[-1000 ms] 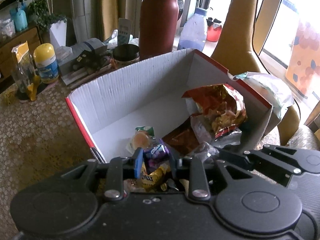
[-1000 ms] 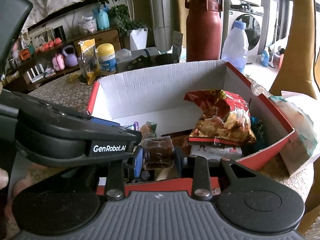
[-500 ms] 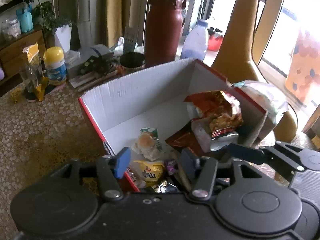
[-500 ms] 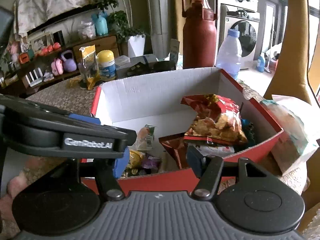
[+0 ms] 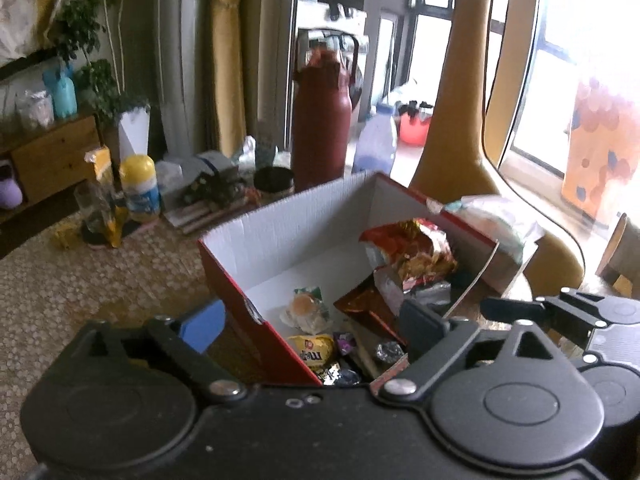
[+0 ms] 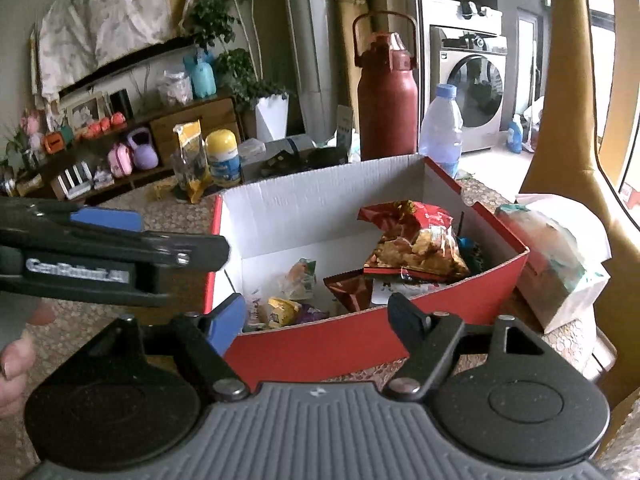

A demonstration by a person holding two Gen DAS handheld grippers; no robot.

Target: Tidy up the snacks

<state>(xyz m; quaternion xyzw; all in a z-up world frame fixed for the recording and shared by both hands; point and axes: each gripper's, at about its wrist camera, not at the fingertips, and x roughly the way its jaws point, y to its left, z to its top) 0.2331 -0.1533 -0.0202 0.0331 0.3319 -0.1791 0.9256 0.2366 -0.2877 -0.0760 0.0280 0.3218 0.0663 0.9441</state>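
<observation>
Inside the red box (image 6: 372, 344) on the table (image 5: 80, 280) lie a chip bag (image 6: 416, 240) and small snack packets (image 6: 284, 310). Both the left gripper (image 5: 312, 324) and right gripper (image 6: 316, 316) hover before it, jaws opening, nothing held between them.

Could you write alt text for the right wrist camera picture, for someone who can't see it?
An open red box on a table holds snack packets, a chip bag the largest. The empty right gripper is opening before it, the left gripper beside.
</observation>
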